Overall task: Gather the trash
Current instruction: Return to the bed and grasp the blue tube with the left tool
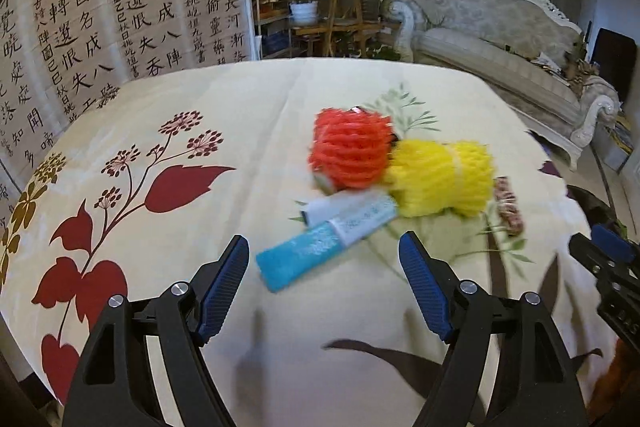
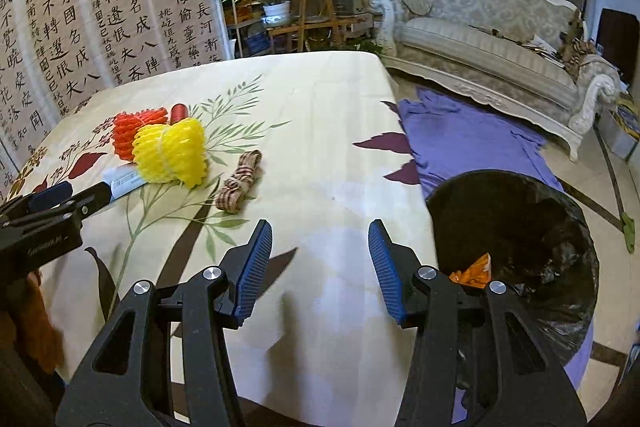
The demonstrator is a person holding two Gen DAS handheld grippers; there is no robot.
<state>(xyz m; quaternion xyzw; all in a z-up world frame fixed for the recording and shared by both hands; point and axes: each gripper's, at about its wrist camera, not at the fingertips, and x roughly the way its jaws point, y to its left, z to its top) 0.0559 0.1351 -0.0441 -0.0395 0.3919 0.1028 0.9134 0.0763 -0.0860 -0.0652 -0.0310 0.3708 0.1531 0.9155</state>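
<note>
Facing the blue packet (image 1: pixel 302 255), long axis slanting up-right just ahead between its spread empty fingers, left gripper (image 1: pixel 324 255) is nearer; right gripper (image 2: pixel 320 259), also open and empty, sits well right of it by the bin (image 2: pixel 560 227).

Left wrist view is smeared with motion blur, so the print on the blue-and-white wrapper (image 1: pixel 326 241) can't be read. The red can (image 2: pixel 179 113) is mostly hidden behind the orange foam net (image 2: pixel 134 133), and the bin (image 2: pixel 516 259) contents are too dark to make out.
</note>
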